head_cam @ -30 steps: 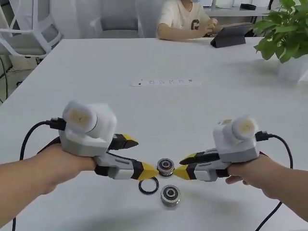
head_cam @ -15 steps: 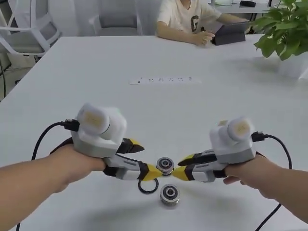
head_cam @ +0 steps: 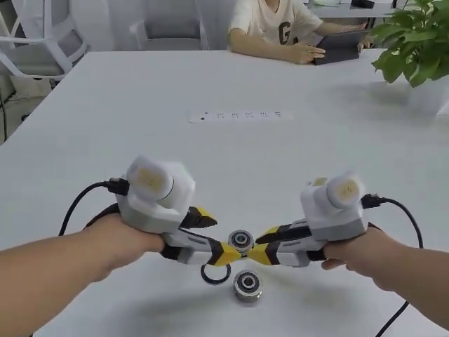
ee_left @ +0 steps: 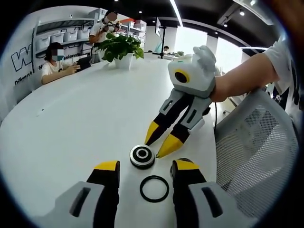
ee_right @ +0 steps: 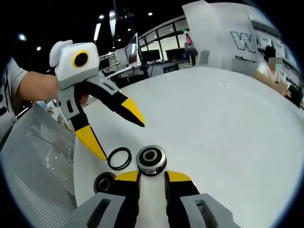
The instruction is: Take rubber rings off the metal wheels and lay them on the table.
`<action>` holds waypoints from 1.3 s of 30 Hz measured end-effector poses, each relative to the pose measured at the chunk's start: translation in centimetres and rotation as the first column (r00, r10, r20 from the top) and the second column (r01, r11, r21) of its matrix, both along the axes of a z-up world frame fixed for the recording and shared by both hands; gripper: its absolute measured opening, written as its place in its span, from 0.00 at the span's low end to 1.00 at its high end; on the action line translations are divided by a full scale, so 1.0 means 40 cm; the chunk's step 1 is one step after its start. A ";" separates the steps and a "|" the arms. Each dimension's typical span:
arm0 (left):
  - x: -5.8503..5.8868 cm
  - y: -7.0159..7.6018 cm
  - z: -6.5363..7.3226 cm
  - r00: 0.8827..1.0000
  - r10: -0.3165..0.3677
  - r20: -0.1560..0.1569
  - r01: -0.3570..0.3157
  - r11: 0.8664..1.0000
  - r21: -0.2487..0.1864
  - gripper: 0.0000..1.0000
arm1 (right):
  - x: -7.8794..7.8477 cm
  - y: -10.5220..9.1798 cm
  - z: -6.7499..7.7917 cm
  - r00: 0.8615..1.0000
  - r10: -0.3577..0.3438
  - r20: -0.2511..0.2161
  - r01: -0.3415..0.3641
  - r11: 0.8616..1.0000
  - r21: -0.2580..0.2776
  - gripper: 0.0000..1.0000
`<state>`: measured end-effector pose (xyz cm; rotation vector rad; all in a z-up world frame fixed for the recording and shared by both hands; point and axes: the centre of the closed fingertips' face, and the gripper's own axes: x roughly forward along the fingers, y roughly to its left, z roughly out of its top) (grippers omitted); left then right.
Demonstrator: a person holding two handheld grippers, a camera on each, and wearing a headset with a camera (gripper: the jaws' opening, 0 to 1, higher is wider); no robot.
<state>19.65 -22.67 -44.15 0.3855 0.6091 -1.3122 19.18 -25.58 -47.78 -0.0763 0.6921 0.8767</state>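
Now wheel [ee_right: 151, 160] just off right gripper [ee_right: 153, 176] fingers, slightly apart; left gripper [ee_left: 147, 165] fingers wide apart beside ring [ee_left: 154, 188].

Bright, even indoor light from above: long white ceiling strip lamp [ee_left: 176, 10] plus small spots. Big white matte worktop [head_cam: 231, 84] reflects it softly, no hard glare. Only faint, diffuse shadows under yellow-tipped left claw [head_cam: 222, 237], right claw [head_cam: 257, 246] and small round steel wheel [head_cam: 248, 286]. Head view sharp, bkgd a bit soft. Gripper views: heavy fisheye bend at edges, tall bright windows [ee_left: 190, 40] blown out, ceiling dark in right gripper view.
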 end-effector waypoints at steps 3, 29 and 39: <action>0.001 -0.006 -0.005 1.000 0.001 -0.005 -0.001 1.000 -0.001 0.38 | 0.001 0.000 -0.002 1.000 0.002 0.002 -0.002 1.000 -0.001 0.17; 0.004 -0.051 -0.043 1.000 -0.027 -0.010 0.027 0.999 0.028 0.26 | 0.005 0.001 -0.007 1.000 0.007 0.016 -0.007 1.000 -0.004 0.11; 0.012 -0.061 -0.046 1.000 -0.029 0.008 0.029 0.999 0.032 0.18 | 0.006 0.000 -0.006 1.000 0.007 0.019 -0.007 1.000 -0.007 0.11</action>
